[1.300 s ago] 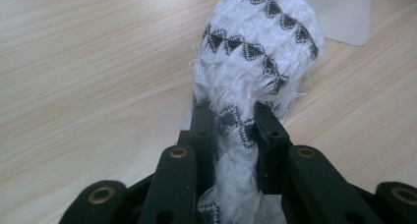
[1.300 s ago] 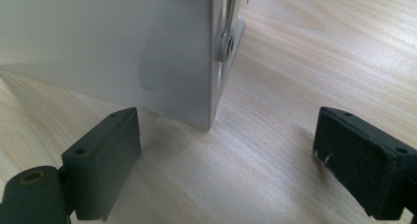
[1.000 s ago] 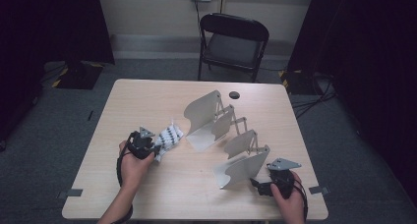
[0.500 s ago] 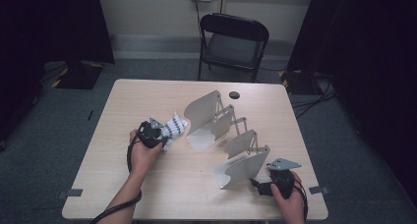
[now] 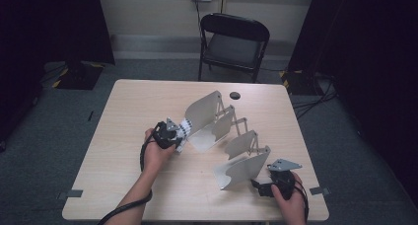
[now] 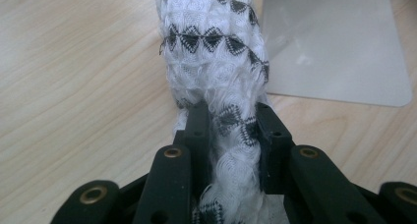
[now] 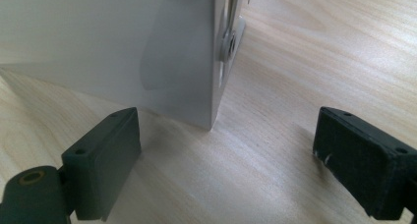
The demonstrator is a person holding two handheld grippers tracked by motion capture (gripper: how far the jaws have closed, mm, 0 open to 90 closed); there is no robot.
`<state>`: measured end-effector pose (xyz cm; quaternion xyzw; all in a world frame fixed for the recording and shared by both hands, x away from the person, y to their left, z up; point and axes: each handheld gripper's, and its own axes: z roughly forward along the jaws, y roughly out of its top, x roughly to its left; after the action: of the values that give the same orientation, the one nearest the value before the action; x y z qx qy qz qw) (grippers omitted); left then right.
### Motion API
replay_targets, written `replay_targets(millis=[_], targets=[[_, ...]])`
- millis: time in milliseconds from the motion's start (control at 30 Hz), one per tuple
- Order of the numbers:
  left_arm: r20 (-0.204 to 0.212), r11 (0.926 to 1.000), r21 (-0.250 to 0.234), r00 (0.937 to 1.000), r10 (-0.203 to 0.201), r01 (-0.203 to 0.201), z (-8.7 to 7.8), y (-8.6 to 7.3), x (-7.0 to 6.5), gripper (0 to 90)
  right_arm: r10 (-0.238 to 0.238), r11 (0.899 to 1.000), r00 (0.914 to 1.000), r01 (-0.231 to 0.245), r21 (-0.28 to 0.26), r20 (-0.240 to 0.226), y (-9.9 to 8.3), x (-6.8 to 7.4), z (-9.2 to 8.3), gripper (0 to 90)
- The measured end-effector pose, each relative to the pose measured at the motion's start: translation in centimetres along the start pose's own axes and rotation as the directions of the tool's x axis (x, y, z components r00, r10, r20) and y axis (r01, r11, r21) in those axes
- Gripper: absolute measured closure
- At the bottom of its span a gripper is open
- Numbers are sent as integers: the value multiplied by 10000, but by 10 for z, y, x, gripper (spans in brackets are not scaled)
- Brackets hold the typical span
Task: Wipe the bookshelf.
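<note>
- Holding a white cloth (image 6: 216,62) patterned with black triangles, my left gripper (image 5: 172,134) has its fingers (image 6: 199,130) clamped on the bunched fabric; they have just tightened a little further on it.
- The cloth runs straight out from my fingertips, its long axis pointing away from me toward the grey folding board (image 5: 224,136) on the counter (image 5: 128,101).
- From above, the cloth sits just left of the board's far-left panel (image 5: 202,111), close against it; I cannot tell whether they touch.
- The flat panel (image 6: 339,47) lies just right of and beyond the cloth in the left gripper view, so I judge the coming move is rightward onto it.
- My right gripper (image 5: 276,183) rests at the near right end of the board, fingers (image 7: 105,157) apart and empty, the board's corner (image 7: 209,121) standing between them.
- My left hand is the nearer one to the cloth; the right is well apart.
</note>
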<state>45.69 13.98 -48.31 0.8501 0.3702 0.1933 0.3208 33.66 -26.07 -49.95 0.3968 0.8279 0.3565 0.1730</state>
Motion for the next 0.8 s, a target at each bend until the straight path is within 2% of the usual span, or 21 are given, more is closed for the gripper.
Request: replay_targets(millis=[133, 267, 433, 533, 600, 667, 733, 800], targets=[[253, 9999, -51, 9996, 117, -116, 0, 1, -7, 736, 4, 10000, 10000, -4, 0, -5, 0, 0, 0, 101], [721, 9995, -179, 9970, 288, -276, 1, 3, -16, 747, 1, 10000, 10000, -1, -1, -4, 0, 0, 0, 101], [830, 9968, -162, 9934, 797, -786, -1, 4, -29, 748, 1, 10000, 10000, -1, 0, -5, 0, 0, 0, 101], [997, 9963, -177, 9913, 859, -845, -2, 3, -34, 749, 4, 10000, 10000, -4, -1, -5, 0, 0, 0, 101], [1167, 9969, -307, 9903, 759, -728, -2, 2, -36, 750, -1, 10000, 10000, 1, 0, -4, 0, 0, 0, 101], [1227, 9959, -319, 9886, 877, -844, -4, 1, -37, 750, 2, 10000, 10000, -2, 1, -4, 0, 0, 0, 102], [1285, 9972, -405, 9894, 678, -630, -5, -1, -39, 750, -2, 10000, 10000, 2, -2, -5, 0, 0, 0, 101], [1252, 9976, -373, 9901, 627, -585, -6, -1, -37, 749, 2, 10000, 10000, -2, 1, -5, 0, 0, 0, 101]])
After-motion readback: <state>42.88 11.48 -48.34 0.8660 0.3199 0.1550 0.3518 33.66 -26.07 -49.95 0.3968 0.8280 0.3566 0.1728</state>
